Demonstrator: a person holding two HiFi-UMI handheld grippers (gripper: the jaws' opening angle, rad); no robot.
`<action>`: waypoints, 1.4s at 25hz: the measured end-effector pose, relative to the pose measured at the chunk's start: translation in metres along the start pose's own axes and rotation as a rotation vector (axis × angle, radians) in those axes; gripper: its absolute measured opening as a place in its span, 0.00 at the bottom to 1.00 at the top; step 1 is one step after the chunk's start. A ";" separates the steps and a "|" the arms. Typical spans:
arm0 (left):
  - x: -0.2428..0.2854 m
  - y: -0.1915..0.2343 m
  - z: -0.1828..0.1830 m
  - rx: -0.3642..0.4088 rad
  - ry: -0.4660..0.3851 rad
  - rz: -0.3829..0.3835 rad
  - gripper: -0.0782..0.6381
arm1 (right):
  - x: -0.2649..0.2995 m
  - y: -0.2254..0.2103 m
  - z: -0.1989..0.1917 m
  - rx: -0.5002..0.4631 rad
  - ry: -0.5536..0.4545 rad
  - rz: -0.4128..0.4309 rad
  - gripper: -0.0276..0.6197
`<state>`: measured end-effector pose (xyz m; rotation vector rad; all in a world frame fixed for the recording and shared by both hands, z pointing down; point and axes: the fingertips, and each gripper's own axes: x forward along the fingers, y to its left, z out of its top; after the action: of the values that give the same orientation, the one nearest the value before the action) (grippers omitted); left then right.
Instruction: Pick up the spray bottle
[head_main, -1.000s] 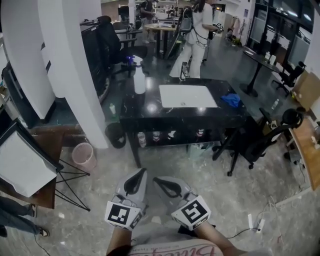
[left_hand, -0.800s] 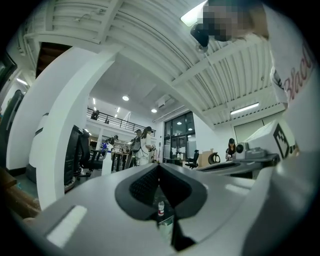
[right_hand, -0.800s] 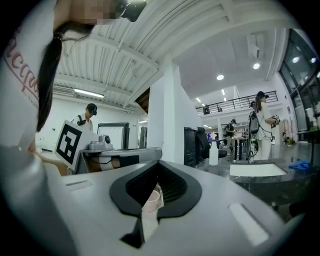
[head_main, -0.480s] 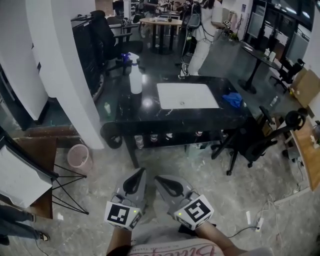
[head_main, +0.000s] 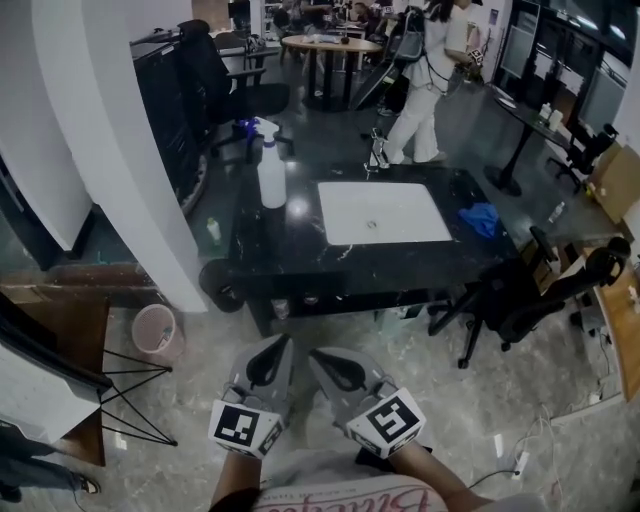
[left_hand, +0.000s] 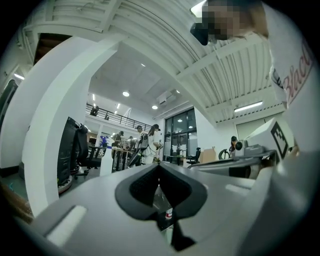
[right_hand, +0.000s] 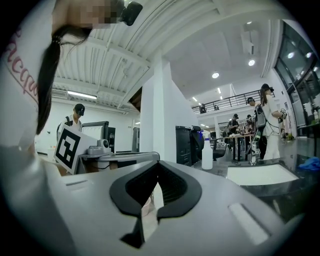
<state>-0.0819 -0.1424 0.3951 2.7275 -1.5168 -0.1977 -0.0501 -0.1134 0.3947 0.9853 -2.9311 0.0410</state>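
A white spray bottle (head_main: 271, 167) with a blue nozzle stands upright at the far left corner of the black table (head_main: 300, 250). In the right gripper view the spray bottle (right_hand: 207, 151) shows small, far ahead on the table. My left gripper (head_main: 275, 352) and right gripper (head_main: 322, 358) are held side by side low in the head view, well short of the table, over the floor. Both are shut with nothing between the jaws. The left gripper (left_hand: 159, 167) points level toward the room.
A white mat (head_main: 384, 211) and a blue cloth (head_main: 480, 218) lie on the table. A white pillar (head_main: 130, 140) stands to the left, a pink bin (head_main: 158, 330) beside it. A black office chair (head_main: 530, 295) is at the table's right. A person (head_main: 430, 85) in white stands behind the table.
The table and bottle have come nearer in the head view as I moved toward them. Both grippers stay shut and side by side.
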 end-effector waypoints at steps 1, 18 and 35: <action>0.009 0.006 0.001 0.002 0.001 0.000 0.11 | 0.006 -0.008 0.002 0.000 -0.001 0.000 0.05; 0.147 0.098 0.008 0.052 -0.005 0.120 0.11 | 0.106 -0.137 0.026 -0.041 0.009 0.090 0.05; 0.208 0.163 -0.028 0.031 0.089 0.203 0.38 | 0.144 -0.187 0.006 0.037 0.064 0.096 0.05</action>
<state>-0.1081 -0.4064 0.4136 2.5422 -1.7697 -0.0495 -0.0521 -0.3496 0.3983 0.8309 -2.9264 0.1283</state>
